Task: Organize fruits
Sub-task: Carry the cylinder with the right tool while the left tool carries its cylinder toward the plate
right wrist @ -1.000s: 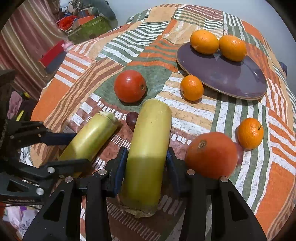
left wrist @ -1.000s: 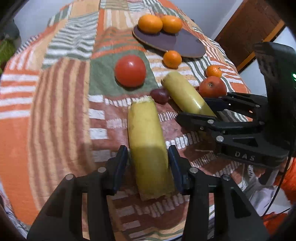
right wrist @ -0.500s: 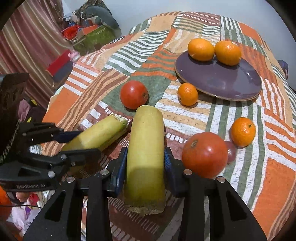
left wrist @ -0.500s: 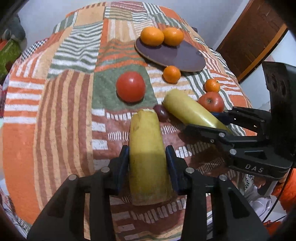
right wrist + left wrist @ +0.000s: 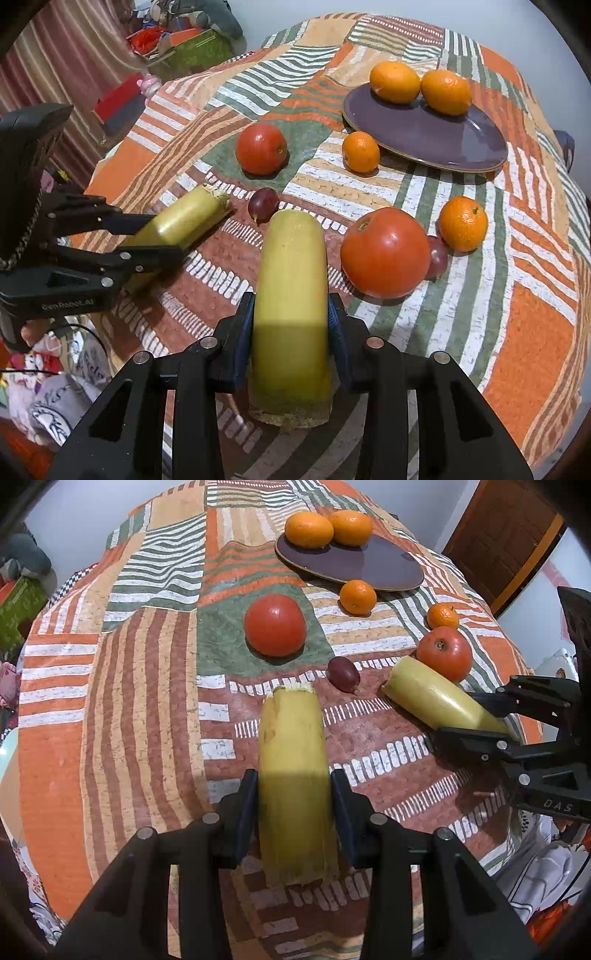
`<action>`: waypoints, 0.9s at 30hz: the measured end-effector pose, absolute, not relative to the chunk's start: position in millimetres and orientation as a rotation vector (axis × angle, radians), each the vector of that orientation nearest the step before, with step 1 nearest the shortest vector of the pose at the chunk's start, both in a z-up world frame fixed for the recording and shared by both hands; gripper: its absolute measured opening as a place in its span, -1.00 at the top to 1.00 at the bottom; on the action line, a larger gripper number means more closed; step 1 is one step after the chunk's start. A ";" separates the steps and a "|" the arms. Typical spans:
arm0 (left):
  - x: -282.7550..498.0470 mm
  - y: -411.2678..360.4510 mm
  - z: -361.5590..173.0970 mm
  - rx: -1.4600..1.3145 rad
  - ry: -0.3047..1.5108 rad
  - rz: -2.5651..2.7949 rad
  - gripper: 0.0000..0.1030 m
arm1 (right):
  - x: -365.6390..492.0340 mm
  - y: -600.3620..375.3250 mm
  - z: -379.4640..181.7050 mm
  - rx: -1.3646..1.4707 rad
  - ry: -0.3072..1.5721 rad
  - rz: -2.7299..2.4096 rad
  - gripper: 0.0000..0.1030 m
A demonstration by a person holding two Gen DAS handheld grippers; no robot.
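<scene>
While each banana piece (image 5: pixel 293 775) juts forward, tongs (image 5: pixel 293 805) clamp its middle.

Both views are showing a brightly and evenly lit scene. Light is falling from above and slightly behind the cameras. A hard shadow line is crossing each banana (image 5: pixel 293 775) (image 5: pixel 290 302) just ahead of the claw (image 5: pixel 293 797) (image 5: pixel 290 321) pads, darkening the near half. Soft shadows are pooling under the tomato (image 5: pixel 275 629) and beside the plate (image 5: pixel 443 147). Small glare spots are shining on the tomato (image 5: pixel 386 251) right of the right claw and on the plate rim. Fisheye distortion is bending the table (image 5: pixel 147 701) outward, and black vignetting is eating the corners. Focus is holding sharp centrally; the clutter at the far edges is smearing slightly.
</scene>
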State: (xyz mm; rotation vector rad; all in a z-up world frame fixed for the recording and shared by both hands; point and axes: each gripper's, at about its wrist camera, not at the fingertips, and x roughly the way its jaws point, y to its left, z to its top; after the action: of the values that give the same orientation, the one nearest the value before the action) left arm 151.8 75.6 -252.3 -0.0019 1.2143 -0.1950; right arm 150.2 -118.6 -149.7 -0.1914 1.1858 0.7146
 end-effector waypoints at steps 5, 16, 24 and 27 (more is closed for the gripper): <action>159.4 70.5 -257.7 0.005 1.218 -0.185 0.24 | 156.2 -110.7 -154.4 -0.197 1.183 0.714 0.31; 155.9 75.5 -244.3 -0.015 1.173 -0.187 0.25 | 159.4 -112.5 -153.8 -0.145 1.164 0.734 0.32; 159.1 79.2 -211.2 -0.019 1.104 -0.178 0.25 | 160.2 -125.4 -132.8 -0.107 1.120 0.737 0.32; 163.8 76.3 -202.6 -0.020 1.088 -0.186 0.25 | 164.3 -129.0 -121.8 -0.095 1.096 0.732 0.32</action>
State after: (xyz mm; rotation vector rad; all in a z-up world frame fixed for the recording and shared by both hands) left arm 163.8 76.3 -202.6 -0.0201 1.0876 -0.1864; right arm 164.3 -129.0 -121.8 -0.0947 1.0960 0.7319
